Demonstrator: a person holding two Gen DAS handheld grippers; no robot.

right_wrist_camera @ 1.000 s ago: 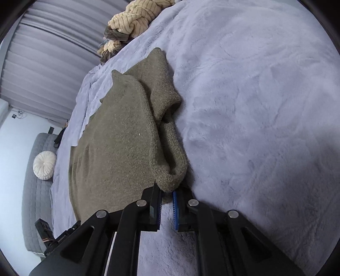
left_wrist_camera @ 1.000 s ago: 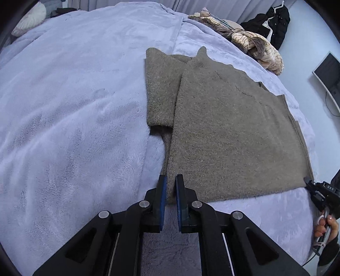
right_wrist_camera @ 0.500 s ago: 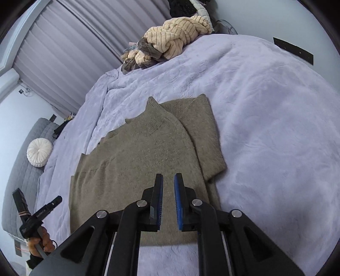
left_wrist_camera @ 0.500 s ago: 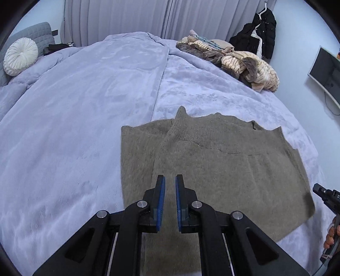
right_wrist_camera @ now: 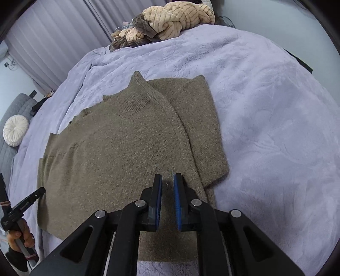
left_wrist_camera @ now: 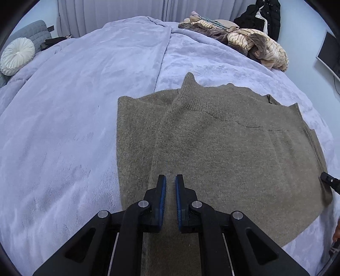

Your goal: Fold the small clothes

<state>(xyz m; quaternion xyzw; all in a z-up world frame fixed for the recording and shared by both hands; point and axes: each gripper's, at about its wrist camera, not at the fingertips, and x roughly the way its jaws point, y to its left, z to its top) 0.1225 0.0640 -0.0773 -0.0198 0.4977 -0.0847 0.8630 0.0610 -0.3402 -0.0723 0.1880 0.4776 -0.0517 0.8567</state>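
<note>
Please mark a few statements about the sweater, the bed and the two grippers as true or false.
1. The sweater lies on a lilac blanket. True.
2. The left gripper holds a fold of the sweater. False: its jaws are shut with nothing between them.
3. A heap of striped clothes sits on the far part of the bed. True.
4. The sweater is bright red. False: it is a dull olive brown.
5. The right gripper clamps the sweater's collar. False: its jaws are opening over the body of the sweater with nothing between them; the collar lies further away.
6. A round white cushion lies at the side of the bed. True.
</note>
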